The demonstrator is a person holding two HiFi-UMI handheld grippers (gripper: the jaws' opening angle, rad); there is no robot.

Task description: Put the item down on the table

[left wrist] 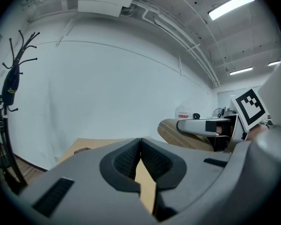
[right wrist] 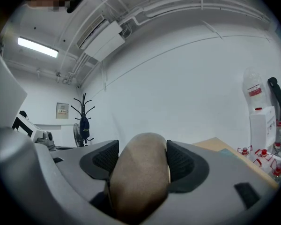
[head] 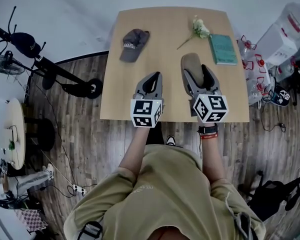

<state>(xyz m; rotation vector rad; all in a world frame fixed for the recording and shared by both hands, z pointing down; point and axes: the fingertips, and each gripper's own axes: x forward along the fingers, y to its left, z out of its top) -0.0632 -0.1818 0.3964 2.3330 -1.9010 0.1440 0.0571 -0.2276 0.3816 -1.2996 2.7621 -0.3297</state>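
My right gripper [head: 196, 78] is shut on a tan, flat, oval item like a slipper sole [head: 191, 64], held above the right half of the wooden table [head: 115, 104]. In the right gripper view the tan item [right wrist: 141, 182] fills the gap between the ribbed pads [right wrist: 186, 161], and that gripper [right wrist: 143, 156] points up toward the wall. My left gripper [head: 153, 83] hovers beside it over the table's front middle, shut with nothing in it. In the left gripper view its jaws meet [left wrist: 140, 143], and the tan item [left wrist: 175, 131] shows at the right.
On the table lie a grey cap [head: 133, 44] at the far left, a pale flower [head: 199, 29] and a teal book [head: 223, 49] at the far right. Water jugs [head: 282, 34] crowd the floor at the right. A coat stand [head: 40, 61] lies left.
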